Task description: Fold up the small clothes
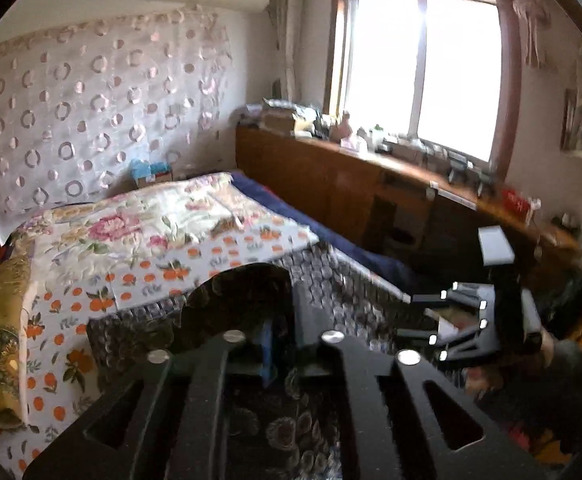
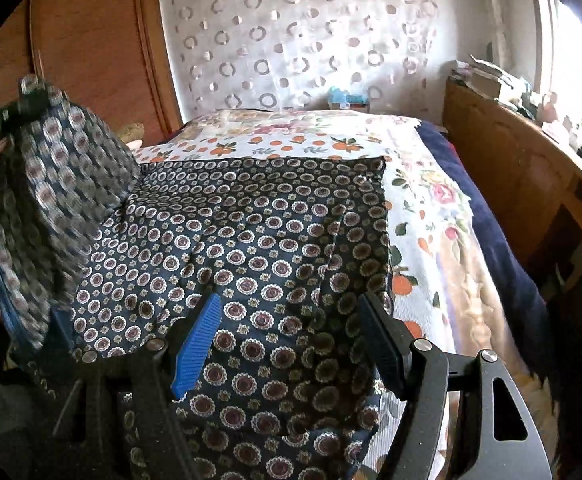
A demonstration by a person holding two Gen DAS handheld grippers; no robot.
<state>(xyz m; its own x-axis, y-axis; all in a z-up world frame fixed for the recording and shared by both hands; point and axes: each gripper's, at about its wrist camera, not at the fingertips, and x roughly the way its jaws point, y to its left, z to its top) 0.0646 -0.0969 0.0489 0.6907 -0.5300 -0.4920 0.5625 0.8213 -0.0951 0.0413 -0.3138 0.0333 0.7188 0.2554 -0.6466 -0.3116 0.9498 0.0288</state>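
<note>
Navy medallion-print garment (image 2: 251, 232) spread on the bed (image 2: 431, 200), near its front edge | left gripper (image 2: 7, 114) pinching its lifted left corner (blurred) | right gripper (image 2: 291, 344) above the cloth, fingers (image 2: 197, 344) spread apart.

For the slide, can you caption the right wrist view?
Right gripper open over the patterned garment on the bed; left gripper lifts one corner.

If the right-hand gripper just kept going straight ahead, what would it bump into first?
Most likely the dark patterned garment spread on the bed: the right gripper hangs open just above it, pointing along the cloth. Past that lies the orange-print sheet. Depth is hard to judge here.
</note>
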